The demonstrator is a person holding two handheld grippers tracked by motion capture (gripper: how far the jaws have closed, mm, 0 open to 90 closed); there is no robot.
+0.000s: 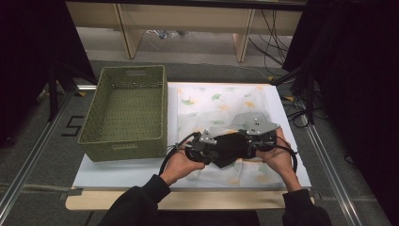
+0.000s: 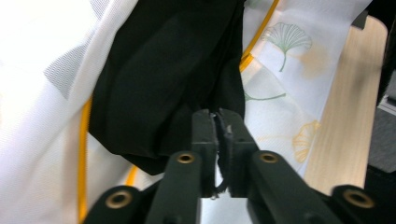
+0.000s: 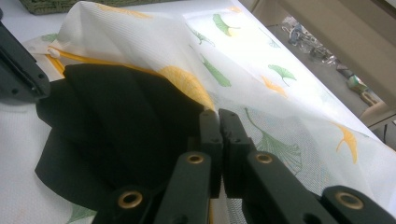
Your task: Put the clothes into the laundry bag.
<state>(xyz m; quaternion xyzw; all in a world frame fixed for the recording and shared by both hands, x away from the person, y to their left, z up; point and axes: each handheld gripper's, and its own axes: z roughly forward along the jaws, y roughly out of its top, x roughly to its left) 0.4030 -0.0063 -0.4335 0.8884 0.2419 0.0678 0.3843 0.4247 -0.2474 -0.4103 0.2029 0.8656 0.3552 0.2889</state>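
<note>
A black cloth [image 1: 230, 149] lies bunched at the mouth of a white mesh bag [image 1: 211, 106] printed with green and yellow leaves. The bag's yellow trim [image 2: 84, 154] runs along both sides of the cloth [image 2: 163, 70]. My left gripper [image 1: 216, 150] comes in from the left, and its jaws [image 2: 218, 116] are shut on the cloth's lower edge. My right gripper [image 1: 248, 146] is on the other side of the cloth [image 3: 116, 121]. Its jaws [image 3: 218, 114] are shut where the bag's trimmed edge [image 3: 201, 95] meets the cloth, and the mesh [image 3: 261, 79] rises tent-like over it.
An empty green woven basket [image 1: 127, 113] stands at the left on the white board [image 1: 122, 172]. The wooden table edge [image 2: 341, 116] runs along the near side. Cables and shelf legs are on the floor beyond the table.
</note>
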